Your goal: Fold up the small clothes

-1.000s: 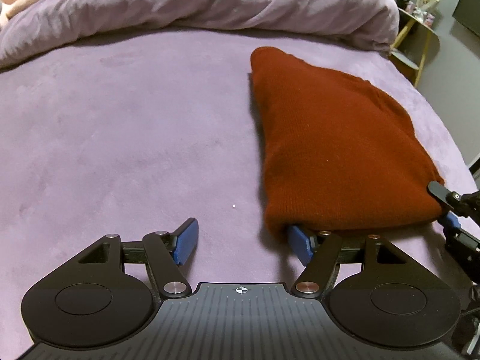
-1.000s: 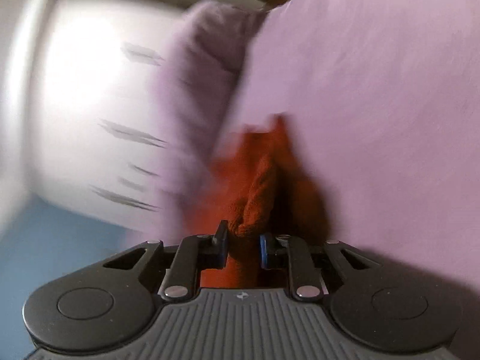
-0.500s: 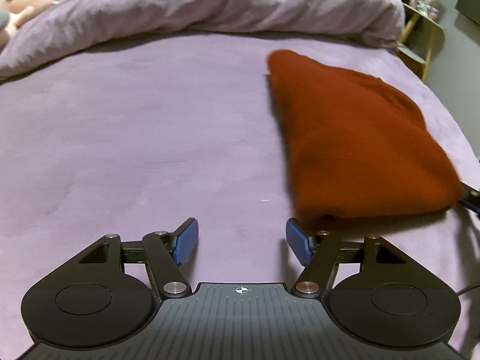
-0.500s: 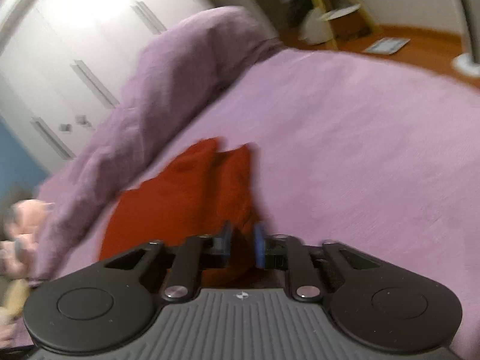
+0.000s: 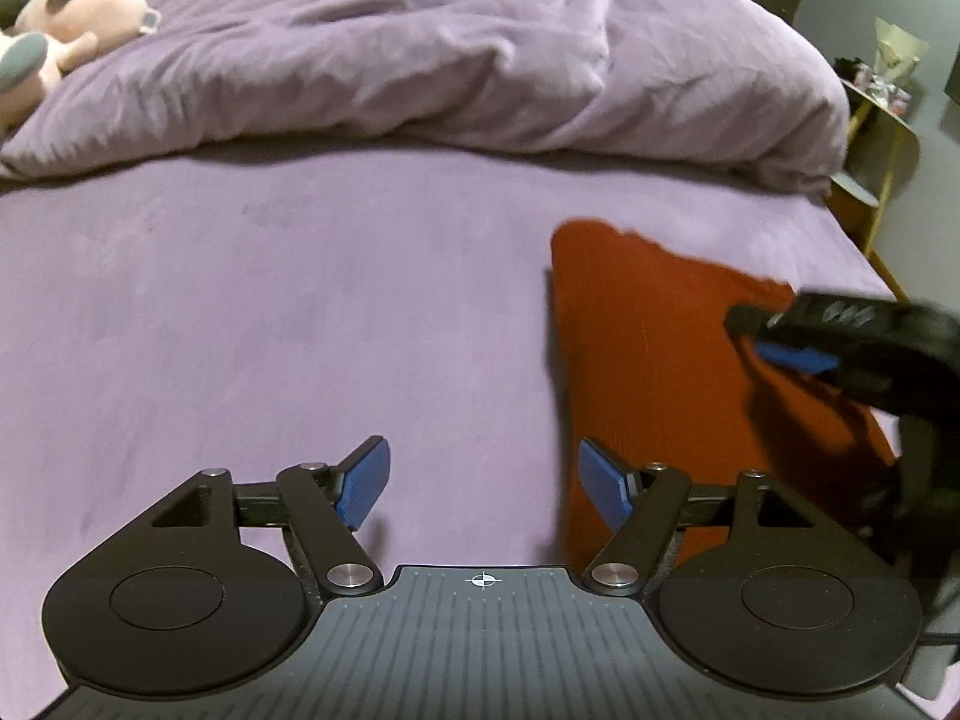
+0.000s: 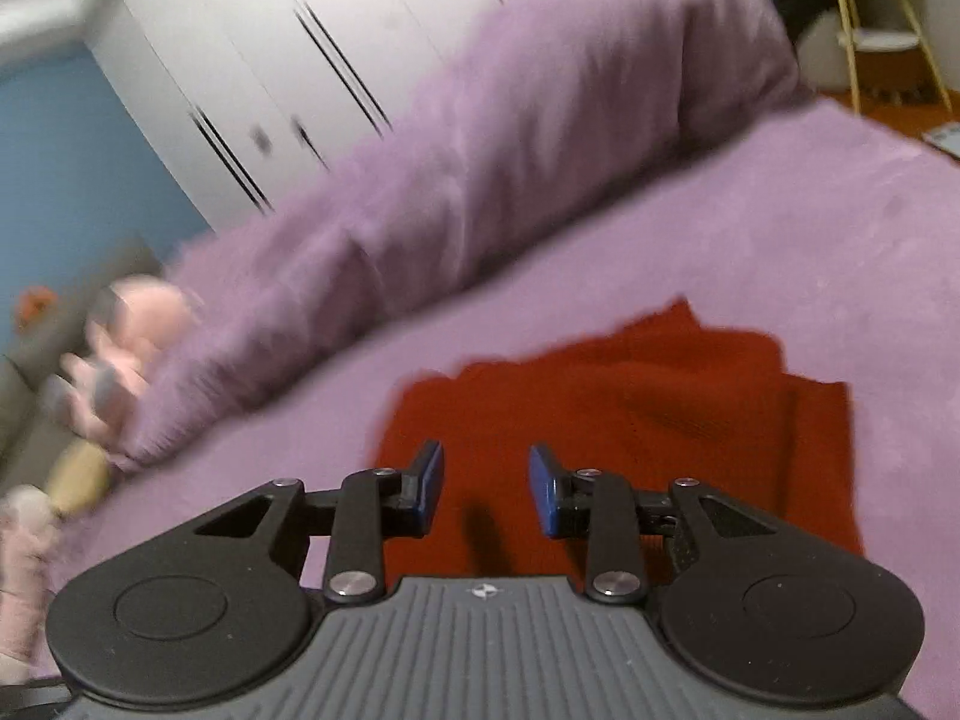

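Purple bed (image 5: 300, 312) with rumpled duvet (image 5: 420, 60) along its far edge, folded red garment (image 5: 648, 360) lying flat near its right edge, left gripper (image 5: 483, 483) wide apart and opening, empty, right gripper (image 6: 485, 489) opening above garment, gripping nothing.

- The red garment (image 5: 648, 348) is a knitted cloth, matt, with a fine ribbed grain.
- The bed cover (image 5: 300, 300) is a soft purple cloth with a short, velvety nap, matt.
- The duvet (image 5: 420, 60) is a smoother purple cloth, creased and faintly lustrous.
- The left gripper (image 5: 483, 483) is matt black plastic with bright metal pivot pins, a ribbed grey body and smooth blue pads (image 5: 363, 483).
- The right gripper (image 6: 485, 489) looks alike in finish.
- The plush toy (image 5: 72, 30) is fuzzy pink cloth.
- The wardrobe doors (image 6: 300, 30) are smooth and white.
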Demonstrator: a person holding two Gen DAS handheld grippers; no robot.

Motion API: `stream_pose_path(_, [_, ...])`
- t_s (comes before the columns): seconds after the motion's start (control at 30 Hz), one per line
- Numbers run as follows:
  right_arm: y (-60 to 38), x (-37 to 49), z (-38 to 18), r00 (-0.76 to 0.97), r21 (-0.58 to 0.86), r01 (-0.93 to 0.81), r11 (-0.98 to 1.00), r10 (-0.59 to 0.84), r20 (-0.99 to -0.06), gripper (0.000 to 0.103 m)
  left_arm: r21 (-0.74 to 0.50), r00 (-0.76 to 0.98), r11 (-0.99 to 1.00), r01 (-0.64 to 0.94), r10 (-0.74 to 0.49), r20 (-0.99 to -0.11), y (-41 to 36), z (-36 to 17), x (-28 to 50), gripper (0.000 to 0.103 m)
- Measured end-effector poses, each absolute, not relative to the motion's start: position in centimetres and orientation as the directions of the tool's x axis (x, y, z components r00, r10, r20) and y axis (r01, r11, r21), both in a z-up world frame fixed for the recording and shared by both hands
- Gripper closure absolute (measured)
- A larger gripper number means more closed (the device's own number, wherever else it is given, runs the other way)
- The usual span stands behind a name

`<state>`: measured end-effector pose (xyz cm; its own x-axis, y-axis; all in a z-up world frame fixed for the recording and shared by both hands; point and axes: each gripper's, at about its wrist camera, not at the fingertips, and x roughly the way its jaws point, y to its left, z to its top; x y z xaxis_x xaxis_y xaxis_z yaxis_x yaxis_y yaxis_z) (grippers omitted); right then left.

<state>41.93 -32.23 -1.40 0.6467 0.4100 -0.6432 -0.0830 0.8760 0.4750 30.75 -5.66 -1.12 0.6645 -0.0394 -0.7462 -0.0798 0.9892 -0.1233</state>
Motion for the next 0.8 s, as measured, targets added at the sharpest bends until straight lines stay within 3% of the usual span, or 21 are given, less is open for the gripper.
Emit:
stream_pose_path(0.07, [-32.3, 43.3, -2.0, 0.666, 0.399, -0.045, 0.916, 0.325, -0.671, 0.075, -0.142, 0.661, 0.986, -0.084, -0.052, -0.748, -6.0, -1.2, 32.4, 0.028])
stream_pose_path(0.33, [-34.4, 43.4, -4.6, 0.776, 0.308, 0.032, 0.951, 0.171, -0.607, 0.075, -0.247, 0.73, 0.965, -0.088, -0.106, -0.675, -8.7, -2.1, 38.2, 0.024])
stream_pose_path(0.57, [-35.8, 44.6, -5.4, 0.785, 0.396, 0.023, 0.918, 0.228, -0.576, 0.075, -0.185, 0.755, 0.982, -0.021, -0.106, -0.647, -10.4, -5.0, 38.9, 0.013])
stream_pose_path(0.63, [-36.1, 44.2, -5.2, 0.782, 0.423, 0.005, 0.906, 0.26, -0.567, 0.074, -0.216, 0.745, 0.976, -0.006, -0.14, -0.652, -9.4, -5.1, 38.6, 0.013])
stream_pose_path(0.73, [-35.7, 42.5, -4.2, 0.773, 0.446, -0.027, 0.895, 0.302, -0.558, 0.054, -0.253, 0.722, 0.967, 0.014, -0.185, -0.667, -7.8, -4.0, 37.4, 0.013])
stream_pose_path(0.77, [-35.5, 41.3, -3.6, 0.768, 0.426, -0.035, 0.904, 0.297, -0.567, 0.043, -0.259, 0.718, 0.966, 0.02, -0.194, -0.668, -7.4, -3.7, 36.8, 0.013])
stream_pose_path(0.8, [-35.2, 39.9, -2.9, 0.769, 0.396, -0.063, 0.916, 0.297, -0.565, 0.04, -0.262, 0.715, 0.965, 0.027, -0.202, -0.669, -7.1, -3.5, 36.1, 0.013])
